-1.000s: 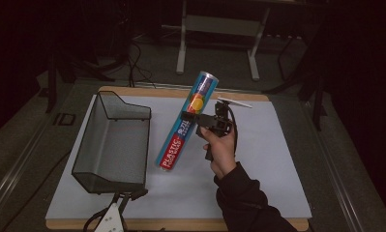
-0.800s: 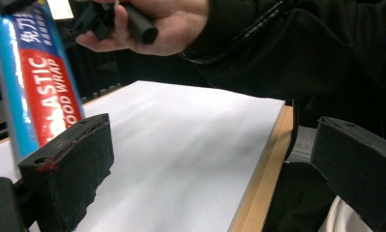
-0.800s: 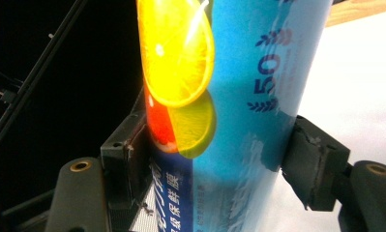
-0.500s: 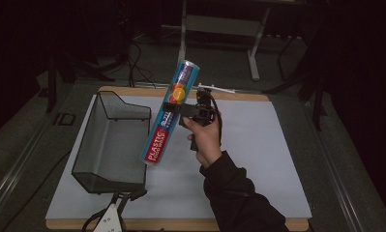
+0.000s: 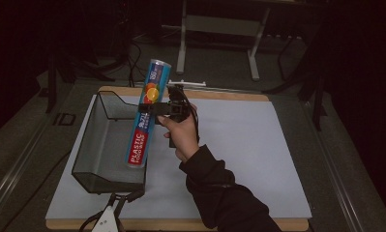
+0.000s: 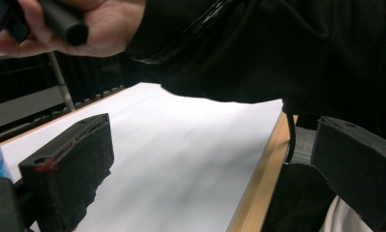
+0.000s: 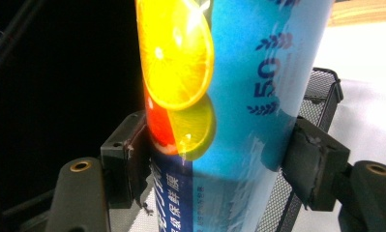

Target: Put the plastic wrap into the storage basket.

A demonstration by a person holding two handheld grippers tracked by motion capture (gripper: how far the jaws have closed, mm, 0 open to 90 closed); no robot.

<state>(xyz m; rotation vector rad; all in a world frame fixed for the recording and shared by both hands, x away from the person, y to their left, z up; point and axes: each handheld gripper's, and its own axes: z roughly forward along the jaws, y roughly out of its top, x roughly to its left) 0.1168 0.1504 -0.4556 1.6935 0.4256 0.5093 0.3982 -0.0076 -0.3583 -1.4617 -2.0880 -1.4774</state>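
Plastic wrap roll held above the wire basket, ready to go in.
Right gripper is clamped on the roll at about its middle, both pads pressing its sides in the right gripper view; the roll hangs tilted, lower end over the basket's right wall, upper end leaning far and right. To do it well, carry the roll left until it is over the basket's open middle, turn it to lie along the basket's length, lower it clear of the rim, then let go. Left gripper rests near the bench edge with its jaws apart and nothing between them.
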